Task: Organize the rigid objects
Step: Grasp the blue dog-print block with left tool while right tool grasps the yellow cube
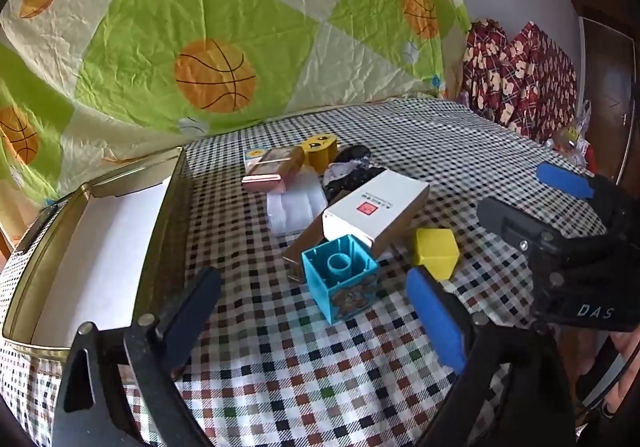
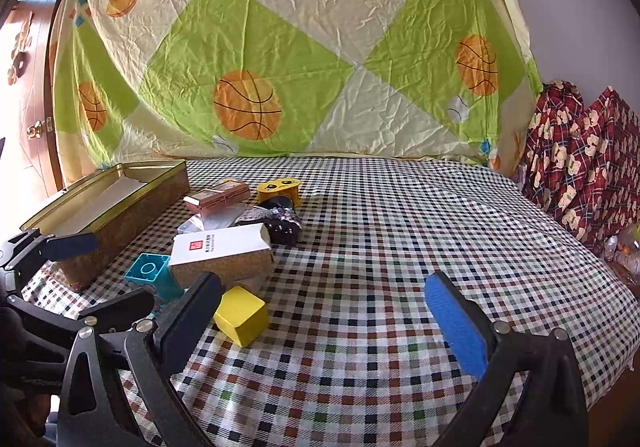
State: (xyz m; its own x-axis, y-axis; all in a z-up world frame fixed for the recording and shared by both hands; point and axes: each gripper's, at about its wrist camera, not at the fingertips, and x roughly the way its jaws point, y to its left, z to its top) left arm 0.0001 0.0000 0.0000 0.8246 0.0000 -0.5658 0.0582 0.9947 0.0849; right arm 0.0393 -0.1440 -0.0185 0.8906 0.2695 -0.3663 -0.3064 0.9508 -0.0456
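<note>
**Status: Sorting Not Yet Begun — All Items Outside the Tin**

I hold both claws low over the table. My left gripper [image 1: 312,311] is spread wide with nothing between its pads; the teal block [image 1: 340,277] stands just ahead of the gap. My right gripper [image 2: 324,311] is likewise wide and empty; the yellow cube [image 2: 241,315] lies just beside its left finger [image 2: 188,319].

Progress, as I judge it: nothing is stowed. The gold tin [image 1: 168,215] at the left shows only a white liner inside. Everything else lies in a loose cluster near its right wall:

1. Teal block, open side up, touching the white-and-gold carton [image 1: 376,207].
2. Yellow cube, just beside the carton's near end.
3. Pink case [image 1: 272,169], farther back.
4. Yellow emoji piece [image 1: 318,151], behind the pink case.
5. Clear plastic tray [image 1: 296,209] and a dark patterned item [image 1: 352,171], partly under the carton; I cannot identify the latter.

All of these remain to be placed, most likely in the tin.

Surface: a table under a small multicolour checked cloth [image 2: 380,231], lying flat. Room: a crinkled green-and-cream sheet printed with basketballs [image 2: 280,59] hangs behind the table; red plaid fabric with a bear print [image 2: 584,167] is piled at the right, and a wooden door [image 2: 28,87] stands at the left.
</note>
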